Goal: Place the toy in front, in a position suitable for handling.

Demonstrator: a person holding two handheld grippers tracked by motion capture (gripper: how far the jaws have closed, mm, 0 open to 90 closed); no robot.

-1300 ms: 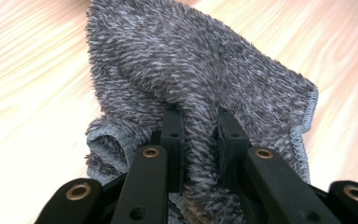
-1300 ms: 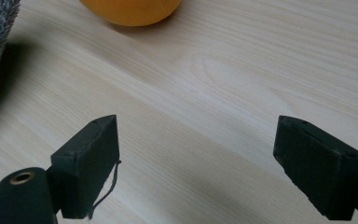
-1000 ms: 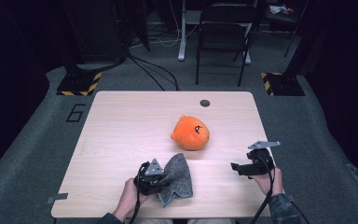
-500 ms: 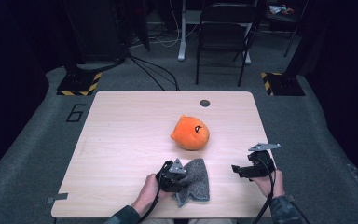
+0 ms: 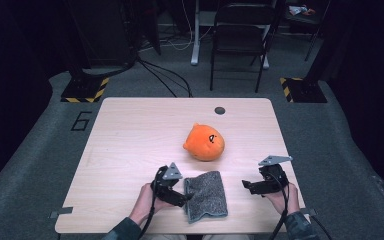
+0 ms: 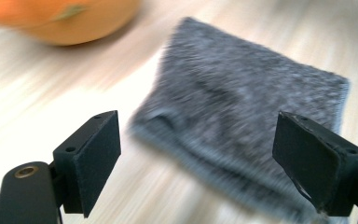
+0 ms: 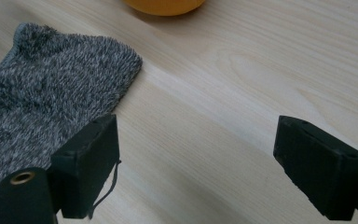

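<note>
High view: a folded grey cloth [image 5: 206,196] lies at lower centre, the left gripper [image 5: 180,196] just beside it, jaws just opened wide, empty; soft, light, likely best pinched at an edge.

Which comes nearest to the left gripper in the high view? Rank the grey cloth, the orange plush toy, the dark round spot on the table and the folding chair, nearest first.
From the left gripper:
1. grey cloth, right beside its jaws, at the table's near edge.
2. orange plush toy, mid-table, beyond the cloth.
3. dark round spot, near the table's far edge.
4. folding chair, on the floor behind the table.
</note>
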